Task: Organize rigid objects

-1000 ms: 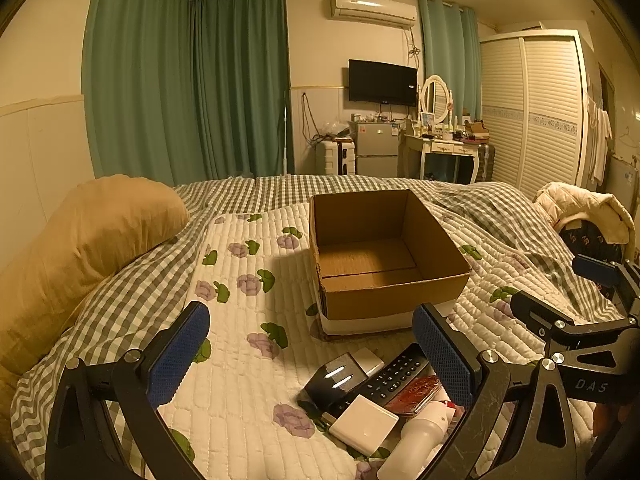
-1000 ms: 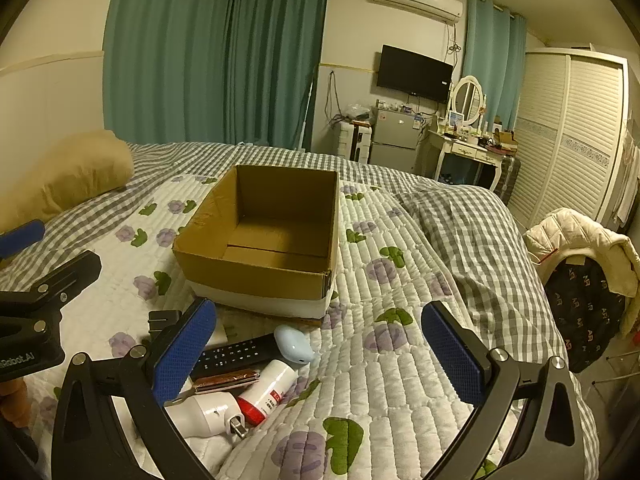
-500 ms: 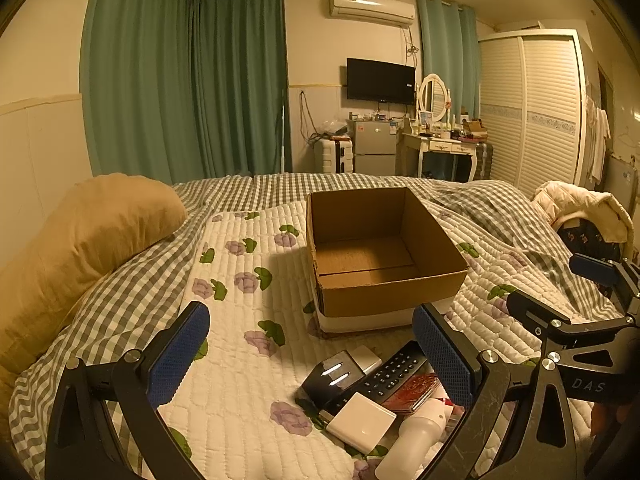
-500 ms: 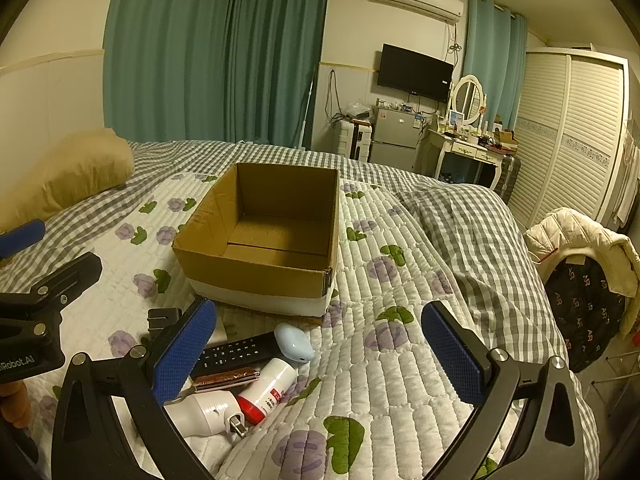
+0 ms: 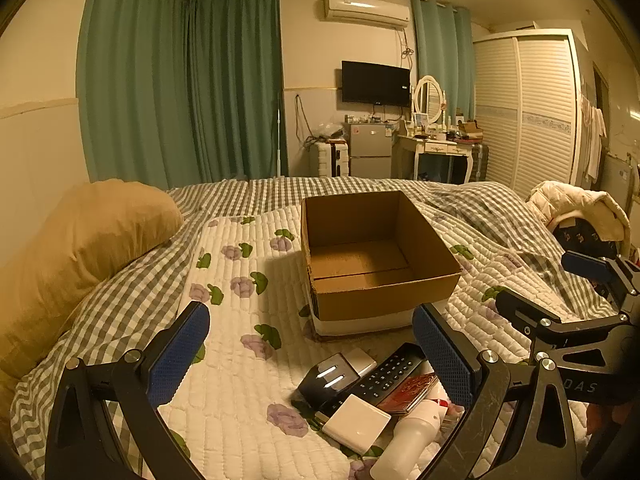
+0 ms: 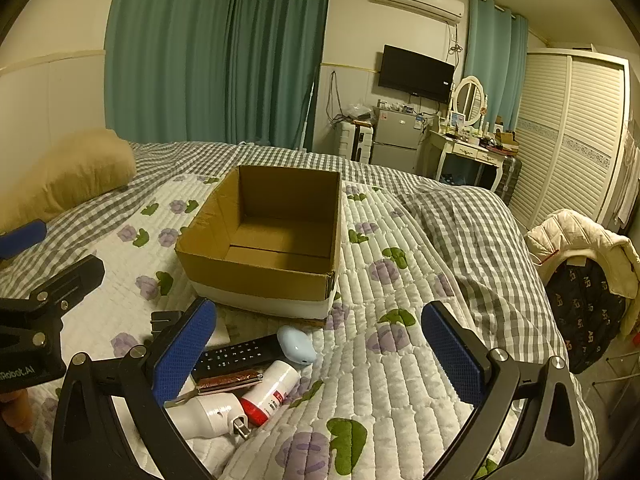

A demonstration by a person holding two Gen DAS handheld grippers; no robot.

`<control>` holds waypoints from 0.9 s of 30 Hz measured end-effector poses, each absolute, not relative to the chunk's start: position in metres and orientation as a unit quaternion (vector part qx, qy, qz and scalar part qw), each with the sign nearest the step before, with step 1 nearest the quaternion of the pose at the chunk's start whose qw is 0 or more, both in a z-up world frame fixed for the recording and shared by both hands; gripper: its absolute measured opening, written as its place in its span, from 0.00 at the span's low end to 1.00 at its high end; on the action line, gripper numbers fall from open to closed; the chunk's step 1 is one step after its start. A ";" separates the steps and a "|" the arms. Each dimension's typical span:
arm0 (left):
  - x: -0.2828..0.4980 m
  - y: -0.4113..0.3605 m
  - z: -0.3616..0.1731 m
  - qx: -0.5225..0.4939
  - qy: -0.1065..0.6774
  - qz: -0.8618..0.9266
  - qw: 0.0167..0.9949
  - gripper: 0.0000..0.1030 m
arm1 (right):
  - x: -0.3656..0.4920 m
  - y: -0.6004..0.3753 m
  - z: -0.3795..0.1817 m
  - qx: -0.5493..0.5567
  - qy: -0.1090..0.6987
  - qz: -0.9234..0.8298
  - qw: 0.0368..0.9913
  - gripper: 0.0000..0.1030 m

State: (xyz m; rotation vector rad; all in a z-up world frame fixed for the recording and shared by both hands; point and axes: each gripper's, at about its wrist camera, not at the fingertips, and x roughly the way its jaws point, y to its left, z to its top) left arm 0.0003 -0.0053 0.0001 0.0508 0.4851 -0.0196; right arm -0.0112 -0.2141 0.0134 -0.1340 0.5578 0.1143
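Both tools hang over the bed with nothing between their pads: the left gripper [image 5: 310,356] has its jaws spread wide, and the right gripper [image 6: 318,350] is just as wide and equally empty.

The things to sort lie in a small heap at the lower centre of both views, on the flowered quilt [image 5: 240,360] just in front of the cardboard box [image 6: 276,240], which stands open and looks empty. In the heap, a black remote [image 6: 240,354] lies flat with a pale blue oval case [image 6: 296,346] touching its far end. A thin reddish-brown flat piece [image 6: 230,383] rests against a white tube with a red band [image 6: 268,394], and a white bottle [image 6: 208,418] lies on its side nearest the camera. The left wrist view adds a white square block [image 5: 356,424] and a black clip-like device [image 5: 328,380].

All of it looks light and stiff. The remote probably takes best across its narrow width near the middle. The tube, bottle and blue case are smooth and rounded, so they are likely to roll or squirt out of a shallow pinch. The quilt is soft and will give under a downward press.

Room is good to the right of the heap, where the quilt is bare. The box's near wall [image 5: 384,300] stands close behind, and the two grippers sit near each other
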 end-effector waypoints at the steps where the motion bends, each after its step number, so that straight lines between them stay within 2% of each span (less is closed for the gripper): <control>1: 0.001 -0.006 0.001 0.027 0.240 -0.010 0.970 1.00 | -0.011 -0.214 0.014 -0.067 0.274 0.057 0.958 1.00; 10: 0.016 0.003 0.013 0.026 0.234 -0.005 0.972 1.00 | 0.001 -0.215 0.034 -0.072 0.274 0.068 0.957 1.00; 14: 0.038 0.010 0.005 0.011 0.261 -0.002 0.965 1.00 | 0.018 -0.218 0.037 -0.092 0.278 0.066 0.954 1.00; 18: 0.060 0.006 -0.033 -0.002 0.332 -0.010 0.943 1.00 | 0.039 -0.217 0.020 -0.104 0.303 0.066 0.945 1.00; 23: 0.076 -0.011 -0.086 0.023 0.401 -0.018 0.916 0.95 | 0.063 -0.217 -0.012 -0.096 0.360 0.093 0.923 1.00; 27: 0.084 -0.010 -0.115 0.007 0.446 -0.016 0.895 0.84 | 0.083 -0.220 -0.037 -0.076 0.416 0.101 0.901 1.00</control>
